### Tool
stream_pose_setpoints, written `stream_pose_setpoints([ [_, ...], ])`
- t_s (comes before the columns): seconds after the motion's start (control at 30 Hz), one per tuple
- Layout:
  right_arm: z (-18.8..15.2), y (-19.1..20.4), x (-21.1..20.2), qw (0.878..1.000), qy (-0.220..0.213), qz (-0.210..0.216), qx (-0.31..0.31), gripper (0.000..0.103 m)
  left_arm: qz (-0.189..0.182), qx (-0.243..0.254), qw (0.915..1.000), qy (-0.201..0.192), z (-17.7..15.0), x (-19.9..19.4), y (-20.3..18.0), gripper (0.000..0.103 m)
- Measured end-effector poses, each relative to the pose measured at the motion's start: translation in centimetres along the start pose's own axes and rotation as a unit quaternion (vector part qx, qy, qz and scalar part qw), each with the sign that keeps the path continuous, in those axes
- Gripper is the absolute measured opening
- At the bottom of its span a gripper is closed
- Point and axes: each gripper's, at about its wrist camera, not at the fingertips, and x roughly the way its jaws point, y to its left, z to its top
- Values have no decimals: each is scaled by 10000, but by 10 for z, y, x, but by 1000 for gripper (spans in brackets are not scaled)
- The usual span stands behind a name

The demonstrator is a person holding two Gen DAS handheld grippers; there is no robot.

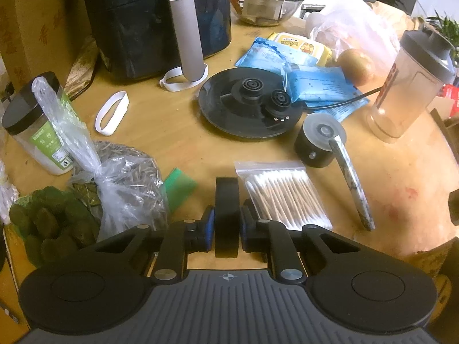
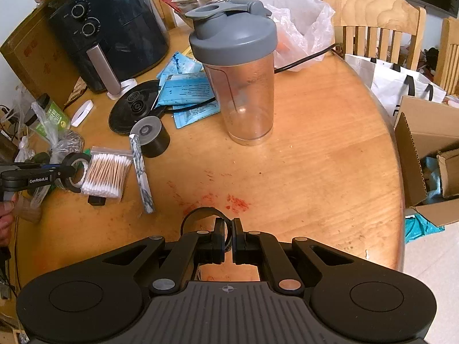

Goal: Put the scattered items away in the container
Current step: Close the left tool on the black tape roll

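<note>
My left gripper (image 1: 226,229) is shut on a black tape roll (image 1: 226,200), held upright on edge just above the table; it also shows in the right wrist view (image 2: 76,172). A bag of cotton swabs (image 1: 282,196) lies just right of it. My right gripper (image 2: 228,236) is shut on a thin black band (image 2: 198,215) that loops out to the left of its fingers. An open cardboard box (image 2: 424,154) stands beside the table at the right. A marbled stick (image 2: 141,172) and a black cylinder (image 2: 150,136) lie near the swabs.
A black air fryer (image 1: 155,20), a kettle base (image 1: 246,103), blue packets (image 1: 315,83), a shaker bottle (image 2: 241,71), white bands (image 1: 110,113), a jar (image 1: 37,123) and plastic bags (image 1: 114,183) crowd the round wooden table (image 2: 315,172). Wooden chairs (image 2: 373,20) stand behind.
</note>
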Motion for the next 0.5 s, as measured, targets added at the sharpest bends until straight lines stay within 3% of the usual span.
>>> stream_pose_setpoints([
  [0.5,2,8,-6,9998,-53,56,-192,7,-16,-99,9994,-317,-5,-40,-8,18],
])
